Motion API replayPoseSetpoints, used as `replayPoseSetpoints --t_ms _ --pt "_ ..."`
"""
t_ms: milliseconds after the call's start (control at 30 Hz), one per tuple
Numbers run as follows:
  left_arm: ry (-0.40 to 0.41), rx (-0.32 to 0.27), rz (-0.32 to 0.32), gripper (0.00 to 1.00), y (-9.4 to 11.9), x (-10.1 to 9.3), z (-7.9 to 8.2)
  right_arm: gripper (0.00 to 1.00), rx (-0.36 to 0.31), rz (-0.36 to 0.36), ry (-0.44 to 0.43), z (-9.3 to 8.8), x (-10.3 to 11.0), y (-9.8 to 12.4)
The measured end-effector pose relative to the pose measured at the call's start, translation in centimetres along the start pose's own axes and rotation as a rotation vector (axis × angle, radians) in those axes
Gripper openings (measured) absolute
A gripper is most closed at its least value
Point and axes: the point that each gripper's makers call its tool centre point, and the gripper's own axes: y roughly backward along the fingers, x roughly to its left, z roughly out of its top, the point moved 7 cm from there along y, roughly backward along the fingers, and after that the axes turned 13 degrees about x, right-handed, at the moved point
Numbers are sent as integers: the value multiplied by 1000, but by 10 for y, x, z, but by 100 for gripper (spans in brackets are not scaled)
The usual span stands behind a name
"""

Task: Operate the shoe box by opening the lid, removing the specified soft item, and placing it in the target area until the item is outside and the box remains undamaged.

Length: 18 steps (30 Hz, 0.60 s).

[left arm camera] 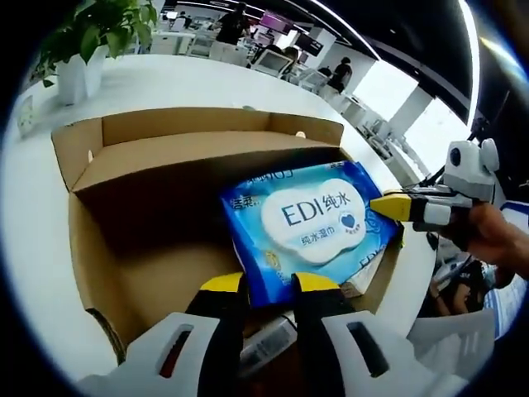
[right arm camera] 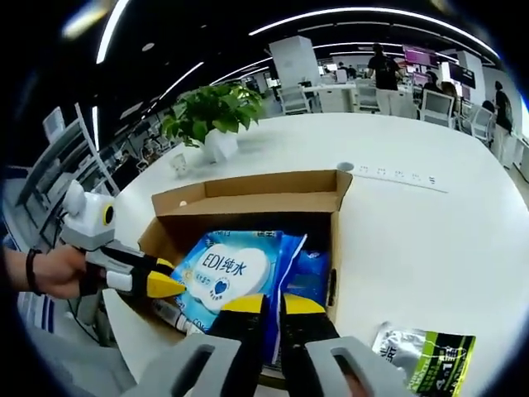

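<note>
Item: cardboard shoe box (left arm camera: 165, 157), open, lid flaps folded up and back at its far side; it sits on my white bench (left arm camera: 165, 83). In the right gripper view the box (right arm camera: 248, 194) stands at centre, its rear flap upright toward 12 o'clock.

Contents: one blue pack of wet wipes (left arm camera: 310, 223), printed "EDI", a soft pack with a white oval label. It stands tilted and partly raised above the box's near-right corner. In the right gripper view the pack (right arm camera: 227, 277) leans against the box's front wall, with more blue packaging just beside it at 3 o'clock. The box floor toward 9 o'clock in the left gripper view is bare brown card, in shadow.

Left gripper (left arm camera: 269, 285): my yellow-tipped jaws are closed down on the pack's lower edge. Right gripper (right arm camera: 264, 306): jaws nearly together, pinching the pack's edge at the box front. Each gripper's tip also touches the pack in the other's view.

Edges and room: the box walls rise on all sides of the pack. Open bench lies beyond the box at 12 o'clock and widely at 3 o'clock in the right gripper view. There, a green-and-silver packet (right arm camera: 426, 356) lies at 5 o'clock, a potted plant (right arm camera: 215, 116) at 11 o'clock, and a power strip (right arm camera: 397, 176) at 1 o'clock.
</note>
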Motion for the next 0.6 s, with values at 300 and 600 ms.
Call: replayPoseSetpoints --t_ms 300,600 --pt "59 -24 12 8 -1 -3 0 0 14 2 29 -2 4 -2" --pt "32 -61 14 6 13 -6 5 0 -23 21 -29 0 8 6"
